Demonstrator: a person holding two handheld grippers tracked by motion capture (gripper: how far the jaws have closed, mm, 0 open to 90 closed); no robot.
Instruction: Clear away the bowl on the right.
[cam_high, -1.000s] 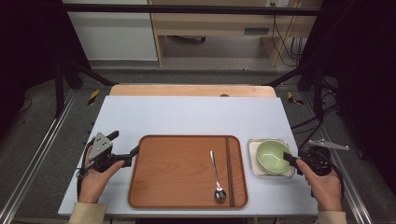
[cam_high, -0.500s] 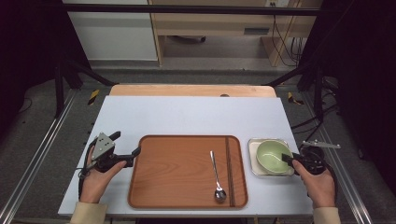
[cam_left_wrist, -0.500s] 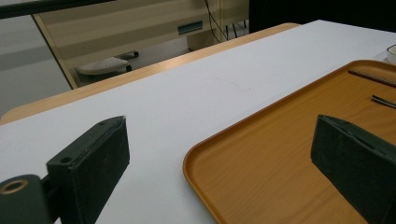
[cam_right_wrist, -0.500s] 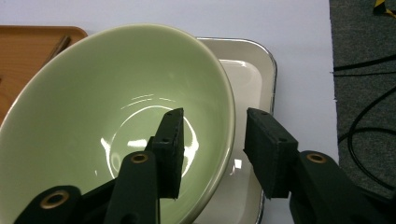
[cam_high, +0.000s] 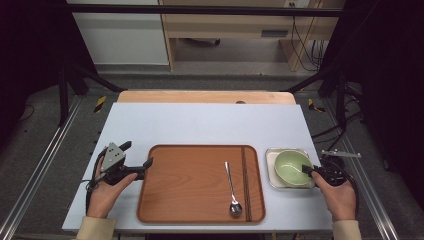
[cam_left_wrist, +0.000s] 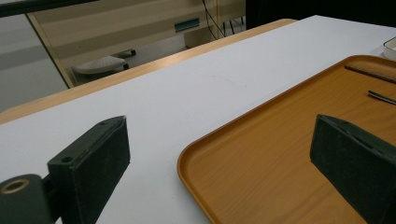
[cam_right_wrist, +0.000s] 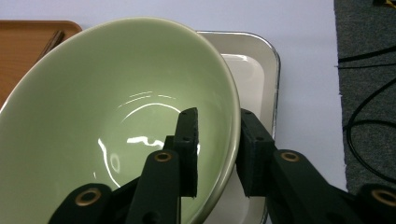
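- Desk (cam_high: 200, 125): pale top carrying everything; the person's forearms come in from the near edge
- Tray (cam_high: 200, 200): wooden, mid-desk, holding a spoon (cam_high: 231, 187) and chopsticks (cam_high: 245, 182) lying lengthwise on its right half; the rest of it is bare
- Dish (cam_high: 271, 165): shallow white rectangular one, just right of the tray, with the bowl sitting in it
- Bowl (cam_high: 291, 167): green, glazed, nothing inside; likely stiff, slick and breakable, fairly light; the thin rim is the place to pinch, one finger inside and one outside
- Right gripper (cam_right_wrist: 218, 149): fingers (cam_right_wrist: 187, 140) astride the bowl's near rim, closed on the wall
- Left gripper (cam_high: 135, 161): fingers wide apart, holding nothing, straddling the tray's left corner
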